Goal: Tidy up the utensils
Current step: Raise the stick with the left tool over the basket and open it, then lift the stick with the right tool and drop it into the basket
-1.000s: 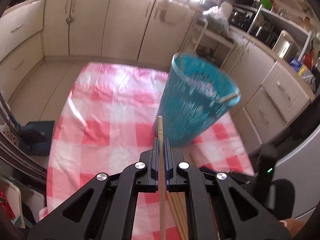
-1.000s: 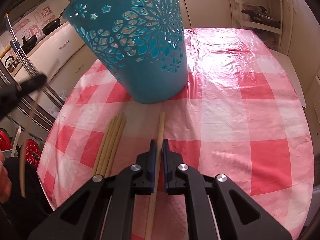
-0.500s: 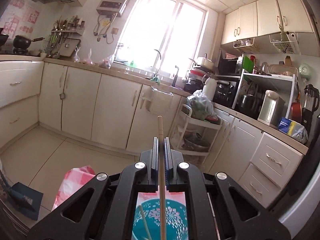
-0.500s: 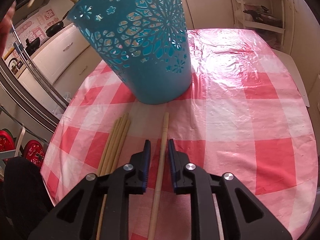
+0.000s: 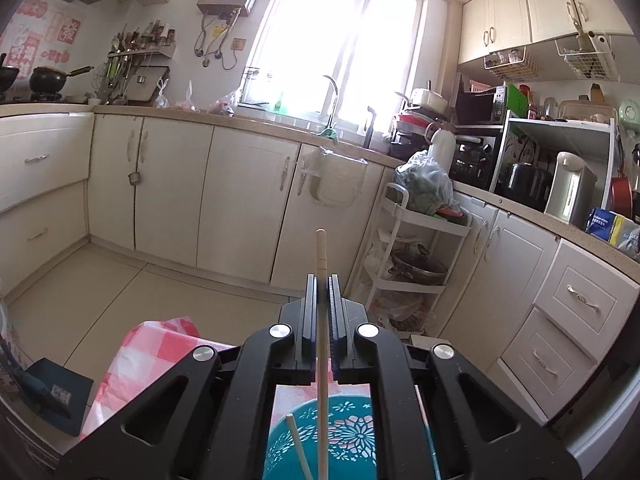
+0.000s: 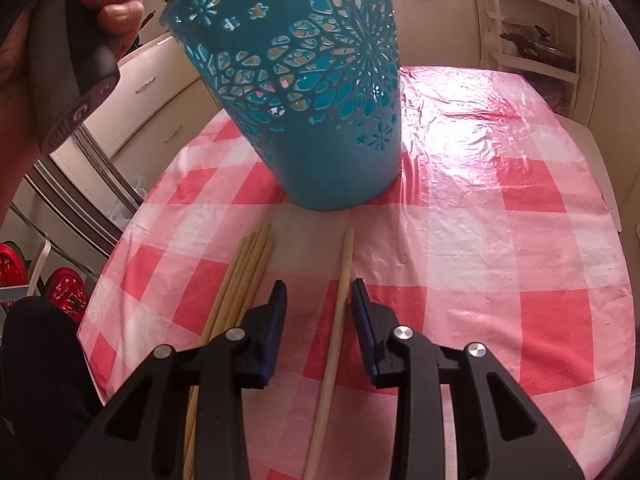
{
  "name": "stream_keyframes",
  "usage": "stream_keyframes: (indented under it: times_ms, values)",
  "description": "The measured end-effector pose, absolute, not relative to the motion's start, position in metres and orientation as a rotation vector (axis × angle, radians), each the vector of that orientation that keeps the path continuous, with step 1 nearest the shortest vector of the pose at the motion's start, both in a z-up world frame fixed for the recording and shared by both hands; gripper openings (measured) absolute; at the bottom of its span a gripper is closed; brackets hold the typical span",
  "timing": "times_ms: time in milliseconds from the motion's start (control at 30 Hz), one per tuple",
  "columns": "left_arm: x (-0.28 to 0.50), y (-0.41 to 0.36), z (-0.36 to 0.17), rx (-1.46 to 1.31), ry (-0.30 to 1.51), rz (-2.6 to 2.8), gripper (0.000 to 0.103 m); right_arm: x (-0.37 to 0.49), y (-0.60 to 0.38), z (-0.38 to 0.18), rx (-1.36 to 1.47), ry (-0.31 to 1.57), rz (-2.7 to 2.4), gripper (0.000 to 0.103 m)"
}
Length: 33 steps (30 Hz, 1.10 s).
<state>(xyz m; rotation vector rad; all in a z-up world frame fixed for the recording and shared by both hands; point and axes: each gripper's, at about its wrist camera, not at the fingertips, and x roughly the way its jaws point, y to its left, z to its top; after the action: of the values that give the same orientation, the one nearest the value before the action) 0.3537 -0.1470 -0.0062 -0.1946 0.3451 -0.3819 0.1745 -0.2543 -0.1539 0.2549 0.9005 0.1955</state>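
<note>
Nearest me, my right tool (image 6: 318,312) has just been spreading its jaws, and a single chopstick (image 6: 334,332) lies loose between them on the counter (image 6: 520,240), touched by neither pad. Just beside it to the left, a bundle of chopsticks (image 6: 240,280) waits too. Beyond them stands the teal basket (image 6: 316,92). My left tool (image 5: 322,296) is pressed together on another chopstick (image 5: 321,264) above that basket, where one stick (image 5: 298,450) already leans inside. I judge the sorting is well short of done.

left gripper (image 5: 321,280) | clamps chopstick (image 5: 321,256) | above teal basket (image 5: 352,436)
</note>
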Motion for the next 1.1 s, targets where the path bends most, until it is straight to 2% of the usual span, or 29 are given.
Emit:
stream_keyframes:
  times_ms: [400, 500, 567, 767, 867, 1100]
  values:
    - [0.34, -0.144, -0.025, -0.104, 0.436, -0.397, 0.006, 0.174, -0.256, -0.153, 0.271, 0.904, 0.204, 0.034]
    - [0.326, -0.129, -0.026, -0.091, 0.454, -0.389, 0.02, 0.173, -0.261, -0.153, 0.297, 0.907, 0.209, 0.034]
    - [0.314, -0.114, -0.026, -0.093, 0.456, -0.372, 0.04, 0.172, -0.263, -0.153, 0.312, 0.908, 0.21, 0.032]
    - [0.282, -0.061, -0.033, -0.109, 0.49, -0.316, 0.063, 0.171, -0.255, -0.152, 0.233, 0.911, 0.172, 0.025]
    - [0.27, -0.038, -0.043, -0.103, 0.511, -0.288, 0.07, 0.17, -0.247, -0.151, 0.154, 0.916, 0.135, 0.017]
    - [0.26, -0.005, -0.083, -0.075, 0.559, -0.226, 0.073, 0.165, -0.225, -0.151, -0.057, 0.916, 0.084, 0.007]
